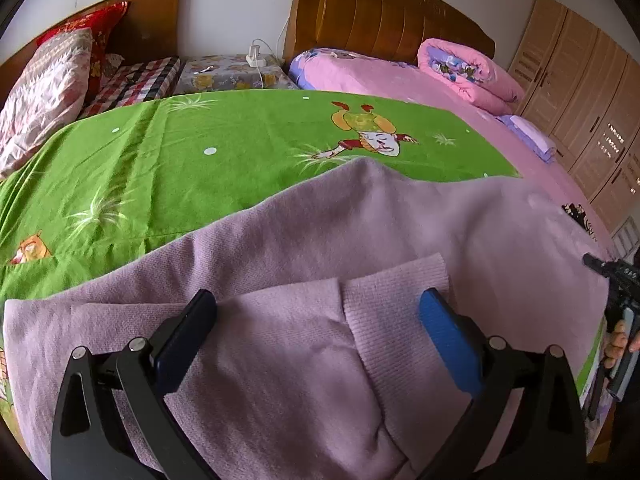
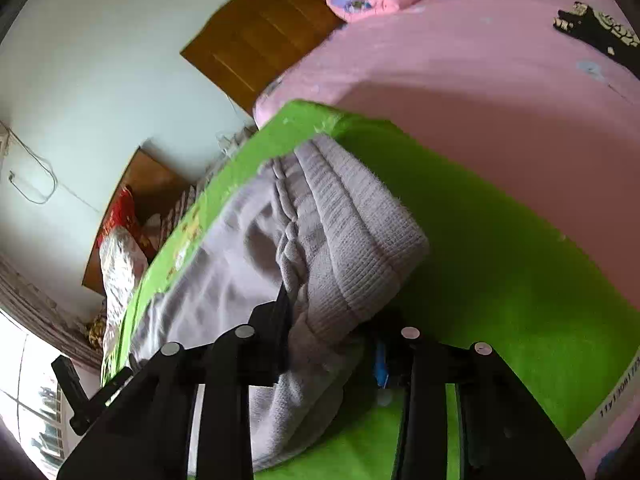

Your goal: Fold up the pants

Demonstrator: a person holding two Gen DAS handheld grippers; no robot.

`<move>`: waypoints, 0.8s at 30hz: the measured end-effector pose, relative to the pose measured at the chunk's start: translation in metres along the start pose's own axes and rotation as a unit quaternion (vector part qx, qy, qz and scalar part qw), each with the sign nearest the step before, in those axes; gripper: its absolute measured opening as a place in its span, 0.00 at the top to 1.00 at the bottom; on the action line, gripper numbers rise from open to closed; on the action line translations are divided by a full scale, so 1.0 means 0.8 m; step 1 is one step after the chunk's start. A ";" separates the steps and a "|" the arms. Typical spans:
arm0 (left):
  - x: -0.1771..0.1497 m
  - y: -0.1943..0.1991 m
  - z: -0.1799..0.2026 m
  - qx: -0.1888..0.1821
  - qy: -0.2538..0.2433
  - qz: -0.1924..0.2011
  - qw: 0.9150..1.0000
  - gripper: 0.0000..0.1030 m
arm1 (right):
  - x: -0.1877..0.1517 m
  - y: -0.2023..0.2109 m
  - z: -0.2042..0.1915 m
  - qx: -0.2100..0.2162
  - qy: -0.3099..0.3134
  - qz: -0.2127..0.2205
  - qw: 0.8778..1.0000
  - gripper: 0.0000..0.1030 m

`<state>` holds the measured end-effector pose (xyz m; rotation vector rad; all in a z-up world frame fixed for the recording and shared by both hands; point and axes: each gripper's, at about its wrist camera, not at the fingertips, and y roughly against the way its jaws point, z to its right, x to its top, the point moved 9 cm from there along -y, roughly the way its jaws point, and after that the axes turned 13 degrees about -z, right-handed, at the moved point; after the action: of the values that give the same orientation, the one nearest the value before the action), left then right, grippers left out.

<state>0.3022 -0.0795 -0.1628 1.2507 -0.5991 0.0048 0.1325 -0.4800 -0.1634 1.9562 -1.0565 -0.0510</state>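
Pants: the lilac knit pants (image 1: 304, 240) lie spread on the green sheet (image 1: 180, 152) over the pink bed (image 1: 400, 76), nearest you.
Left gripper: your left gripper (image 1: 318, 308) hovers over the ribbed cuffs (image 1: 396, 288) — fingers spread wide, pinching nothing.
Right gripper: your right gripper (image 2: 332, 320) has its fingers drawn in around the ribbed waistband (image 2: 352, 232) — pinching that edge.

Green sheet (image 1: 180, 160): cartoon print, spread over the bed.
Pink cover (image 1: 400, 80): beneath the green sheet.
Rolled pink quilt (image 1: 468, 72): against the brown headboard (image 1: 384, 16).
Wardrobe (image 1: 580, 100): far right.
Charger (image 1: 255, 58): nightstand between beds.
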 end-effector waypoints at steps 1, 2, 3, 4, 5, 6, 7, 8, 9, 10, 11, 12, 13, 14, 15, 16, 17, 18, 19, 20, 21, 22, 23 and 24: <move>0.000 0.000 0.000 0.002 -0.001 0.000 1.000 0.02 | 0.001 0.006 -0.003 0.003 -0.002 0.010 1.000 0.69; 0.000 0.000 0.000 0.002 -0.001 -0.001 1.000 0.02 | 0.004 0.008 -0.004 0.006 -0.005 0.016 1.000 0.70; 0.001 -0.001 0.001 0.002 0.000 -0.001 1.000 0.02 | 0.006 0.012 -0.005 0.009 -0.009 0.021 1.000 0.71; 0.000 0.000 0.001 0.003 -0.001 0.000 1.000 0.02 | 0.009 0.014 -0.006 0.012 -0.011 0.025 1.000 0.71; 0.000 0.000 0.001 0.003 -0.001 0.000 1.000 0.02 | 0.009 0.013 -0.010 0.012 -0.012 0.027 0.999 0.71; 0.000 0.000 0.000 0.001 0.000 0.000 1.000 0.02 | 0.010 0.014 -0.010 0.013 -0.015 0.029 0.999 0.71; 0.001 0.000 0.000 0.000 0.000 0.000 1.000 0.02 | 0.010 0.015 -0.010 0.016 -0.021 0.031 0.999 0.71; 0.001 0.000 0.001 0.001 0.000 0.000 1.000 0.02 | 0.010 0.016 -0.010 0.019 -0.024 0.033 0.999 0.71; 0.000 0.000 0.001 0.002 -0.001 0.000 1.000 0.02 | 0.011 0.015 -0.011 0.018 -0.024 0.035 0.999 0.71; 0.000 0.000 0.001 0.002 -0.001 -0.001 1.000 0.02 | 0.010 0.019 -0.012 0.019 -0.026 0.039 0.999 0.71; 0.000 0.000 0.001 0.003 -0.001 -0.001 1.000 0.02 | 0.013 0.018 -0.015 0.023 -0.029 0.043 0.998 0.71; 0.000 -0.001 0.001 0.003 -0.001 -0.001 1.000 0.02 | 0.014 0.021 -0.018 0.028 -0.031 0.047 0.998 0.71; 0.000 -0.001 0.000 0.003 -0.001 -0.001 1.000 0.02 | 0.014 0.023 -0.019 0.029 -0.032 0.049 0.998 0.71; 0.000 -0.001 0.001 0.005 -0.002 -0.002 1.000 0.02 | 0.014 0.026 -0.020 0.027 -0.032 0.050 0.998 0.71; 0.001 -0.001 0.001 0.008 -0.001 -0.003 1.000 0.02 | 0.015 0.027 -0.023 0.025 -0.033 0.052 0.998 0.71; 0.001 -0.003 0.001 0.011 -0.002 -0.006 1.000 0.02 | 0.015 0.030 -0.027 0.023 -0.031 0.056 0.998 0.71; 0.002 -0.004 0.001 0.015 -0.004 -0.009 1.000 0.02 | 0.017 0.032 -0.033 0.019 -0.025 0.060 0.998 0.71; 0.003 -0.006 0.002 0.021 -0.008 -0.014 1.000 0.02 | 0.018 0.035 -0.042 0.013 -0.016 0.066 0.998 0.71; 0.003 -0.007 0.002 0.027 -0.011 -0.018 0.999 0.02 | 0.021 0.039 -0.056 0.002 0.000 0.072 0.997 0.71; 0.003 -0.007 0.003 0.032 -0.014 -0.022 0.999 0.02 | 0.023 0.046 -0.079 -0.008 0.026 0.084 0.996 0.72; 0.003 -0.005 0.003 0.035 -0.016 -0.027 0.999 0.02 | 0.025 0.051 -0.097 -0.008 0.042 0.091 0.995 0.72; 0.003 0.000 0.002 0.033 -0.010 -0.027 0.999 0.02 | 0.026 0.056 -0.116 -0.008 0.059 0.098 0.993 0.72; 0.004 0.009 -0.002 0.022 0.006 -0.018 1.000 0.02 | 0.029 0.060 -0.137 -0.014 0.078 0.104 0.991 0.72; 0.004 0.029 -0.007 -0.004 0.031 -0.001 1.000 0.02 | 0.030 0.063 -0.148 -0.018 0.088 0.107 0.990 0.72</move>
<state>0.3000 -0.0675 -0.1422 1.2395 -0.5436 0.0408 0.1636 -0.4282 -0.0472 1.7684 -1.1332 0.2148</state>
